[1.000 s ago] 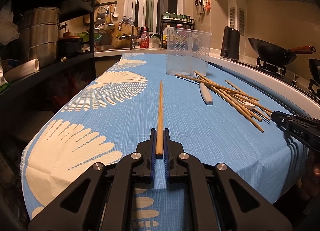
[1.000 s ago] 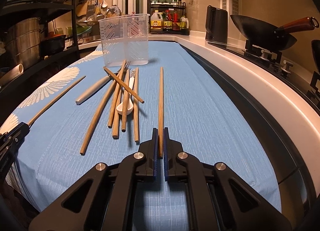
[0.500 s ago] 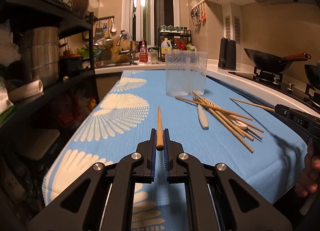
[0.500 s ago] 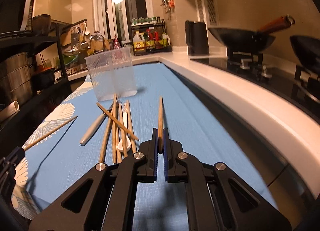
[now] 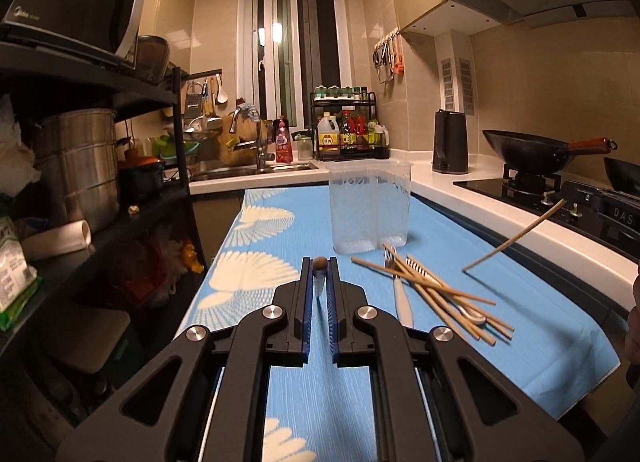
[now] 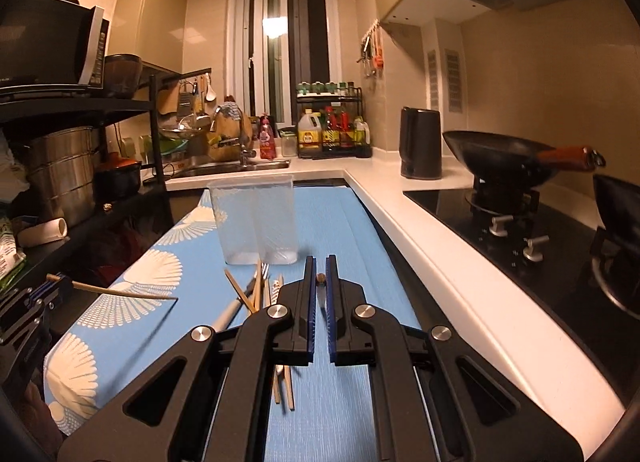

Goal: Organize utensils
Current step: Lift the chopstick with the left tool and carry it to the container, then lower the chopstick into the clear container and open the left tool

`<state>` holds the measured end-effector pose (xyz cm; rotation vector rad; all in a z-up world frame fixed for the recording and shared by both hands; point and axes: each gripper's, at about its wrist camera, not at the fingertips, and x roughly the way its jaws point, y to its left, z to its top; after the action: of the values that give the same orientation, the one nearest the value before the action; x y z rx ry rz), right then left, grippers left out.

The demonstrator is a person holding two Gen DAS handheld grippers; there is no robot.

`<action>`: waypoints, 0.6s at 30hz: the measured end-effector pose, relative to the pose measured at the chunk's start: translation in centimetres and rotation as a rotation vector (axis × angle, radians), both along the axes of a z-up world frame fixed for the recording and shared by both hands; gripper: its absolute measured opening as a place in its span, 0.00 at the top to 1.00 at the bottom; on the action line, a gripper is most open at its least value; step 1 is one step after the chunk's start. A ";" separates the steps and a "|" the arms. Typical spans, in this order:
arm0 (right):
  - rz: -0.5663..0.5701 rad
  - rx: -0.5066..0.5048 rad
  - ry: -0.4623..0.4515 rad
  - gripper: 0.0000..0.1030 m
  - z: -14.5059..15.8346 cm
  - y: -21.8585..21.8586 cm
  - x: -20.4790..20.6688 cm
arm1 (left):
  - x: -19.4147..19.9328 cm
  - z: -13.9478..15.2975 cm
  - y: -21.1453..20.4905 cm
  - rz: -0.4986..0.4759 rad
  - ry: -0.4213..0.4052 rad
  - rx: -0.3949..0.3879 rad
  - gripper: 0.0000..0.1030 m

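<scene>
moved: both chopsticks lifted off desk since earlier, now pointing forward | left gripper (image 5: pixel 319 276) clamps chopstick (image 5: pixel 319 263) | right gripper (image 6: pixel 319 284) clamps another (image 6: pixel 320 279), aimed toward container (image 6: pixel 256 222) at desk's far end | rest piled mid-desk

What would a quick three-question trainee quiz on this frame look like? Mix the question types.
1. True or false: the left gripper and the right gripper each hold one chopstick.
2. Multiple choice: the clear plastic container is A) lying on its side, B) standing upright on the blue tablecloth, C) held in a gripper.
3. Fill in: the loose pile of chopsticks lies on the cloth, on the near side of the ____.

Key:
1. True; each chopstick is lifted off the cloth, seen end-on from its own camera.
2. B.
3. Container.
</scene>
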<state>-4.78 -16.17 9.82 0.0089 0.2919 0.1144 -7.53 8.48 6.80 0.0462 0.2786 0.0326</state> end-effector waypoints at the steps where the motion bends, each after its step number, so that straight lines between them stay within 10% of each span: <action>1: 0.003 0.004 0.001 0.95 0.4 -0.1 0.2 | 0.4 0.6 0.1 -0.005 0.005 -0.004 0.93; 18: 0.146 0.085 0.194 0.95 10.5 -0.2 8.6 | 11.2 10.3 4.6 -0.113 0.242 -0.172 0.94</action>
<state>3.80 -16.40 20.34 0.0834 0.4814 0.2716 3.65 13.09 17.13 -0.1055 0.5196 -0.1096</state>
